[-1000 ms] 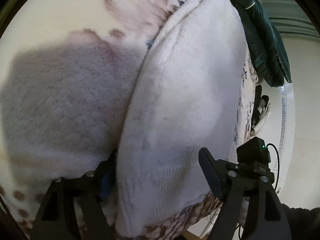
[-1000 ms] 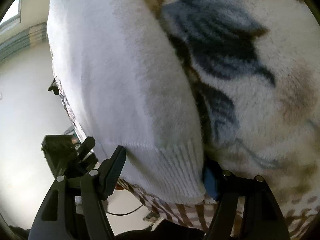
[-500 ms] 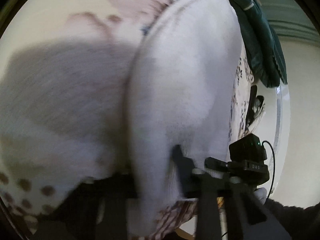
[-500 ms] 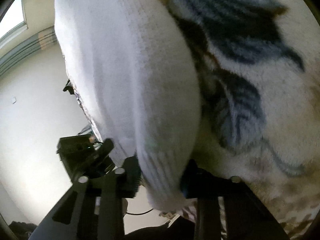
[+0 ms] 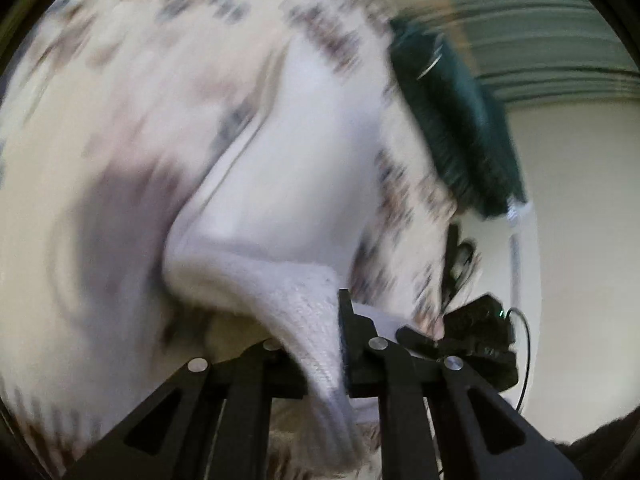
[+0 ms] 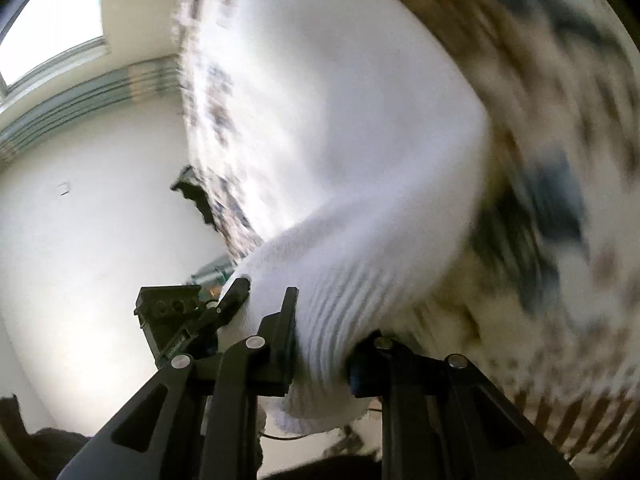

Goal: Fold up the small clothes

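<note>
A fleecy patterned blanket (image 5: pixel 132 128), cream with brown and dark blue-grey marks, covers the supporting surface. A white knit garment (image 5: pixel 304 184) lies on it, its near ribbed edge lifted off the fleece. A dark green garment (image 5: pixel 452 120) rests at the blanket's far edge.

1. One white knit garment (image 5: pixel 288 184), ribbed hem; same one shows in both wrist views (image 6: pixel 340 140).
2. One patterned fleece blanket (image 5: pixel 120 128) under it, cream w/ brown and grey-blue marks; blurred in both views.
3. Two grippers: left gripper (image 5: pixel 324 344) and right gripper (image 6: pixel 324 344), one per view, each also glimpsed in the other's view.
4. Four black fingers total, two per gripper, e.g. one at (image 5: pixel 352 332).
5. One dark green garment (image 5: pixel 452 128), far edge of blanket, left view only.
6. One window (image 6: pixel 48 32), top left, right view.
</note>
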